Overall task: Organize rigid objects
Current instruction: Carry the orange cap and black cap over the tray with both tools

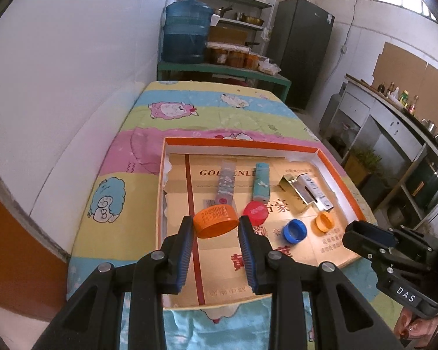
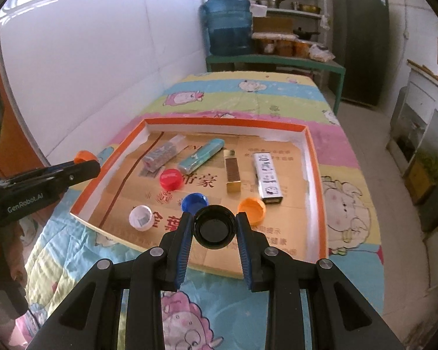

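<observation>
Where left sees none, white cap (image 2: 141,217) shows.

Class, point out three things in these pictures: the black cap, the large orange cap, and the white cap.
black cap (image 2: 215,228), right wrist view, on its dark inner hollow.
large orange cap (image 1: 215,221), left wrist view, on its printed side wall.
white cap (image 2: 141,217), right wrist view, on its open inside.

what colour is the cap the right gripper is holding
Black. The cap is clamped between the right gripper fingers, open side facing the camera; it shows best in the right wrist view.
</observation>
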`<state>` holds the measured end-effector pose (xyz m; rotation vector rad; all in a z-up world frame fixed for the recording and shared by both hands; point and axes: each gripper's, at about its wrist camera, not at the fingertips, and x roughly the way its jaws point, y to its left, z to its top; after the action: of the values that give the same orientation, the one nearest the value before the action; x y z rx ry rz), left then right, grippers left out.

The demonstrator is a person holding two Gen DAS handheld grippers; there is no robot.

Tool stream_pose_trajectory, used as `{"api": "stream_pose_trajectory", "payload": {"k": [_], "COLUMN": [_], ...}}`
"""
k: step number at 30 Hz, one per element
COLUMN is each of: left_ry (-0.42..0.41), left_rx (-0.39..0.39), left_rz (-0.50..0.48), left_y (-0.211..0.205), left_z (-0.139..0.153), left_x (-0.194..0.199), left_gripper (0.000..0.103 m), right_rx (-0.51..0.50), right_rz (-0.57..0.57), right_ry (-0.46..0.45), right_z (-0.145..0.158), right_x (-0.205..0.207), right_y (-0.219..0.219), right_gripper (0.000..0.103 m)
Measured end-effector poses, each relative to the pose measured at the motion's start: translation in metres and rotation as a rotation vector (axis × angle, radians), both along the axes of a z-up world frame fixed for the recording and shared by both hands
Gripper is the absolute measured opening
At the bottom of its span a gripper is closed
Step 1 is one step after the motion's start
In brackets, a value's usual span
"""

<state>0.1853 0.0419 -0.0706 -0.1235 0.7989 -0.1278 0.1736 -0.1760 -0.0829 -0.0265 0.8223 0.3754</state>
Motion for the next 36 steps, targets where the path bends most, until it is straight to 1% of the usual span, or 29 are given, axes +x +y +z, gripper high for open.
{"api": "stream_pose_trajectory", "payload": {"k": [13, 19, 36], "left_ry": [0.074, 0.108, 0.144], "left_rx": [0.033, 0.040, 0.047], "left_rz": [-0.015, -0.029, -0.040], "left_y": [-0.002, -0.007, -0.011], "left_z": [-0.025, -0.036, -0.051], "left_x": [0.032, 0.038, 0.049], "left_gripper": [0.032, 0.032, 0.032], "right_rx": [-0.011, -0.014, -0.018], "right_rz": [0.002, 0.006, 0.004], "right_ry": [0.046, 0.073, 0.108], "right_z": [-0.020, -0.031, -0.046], "right_x": [0.023, 0.031, 0.040], "right_y": [0.008, 0.009, 0.010], "right_gripper": [0.030, 0.030, 0.030]}}
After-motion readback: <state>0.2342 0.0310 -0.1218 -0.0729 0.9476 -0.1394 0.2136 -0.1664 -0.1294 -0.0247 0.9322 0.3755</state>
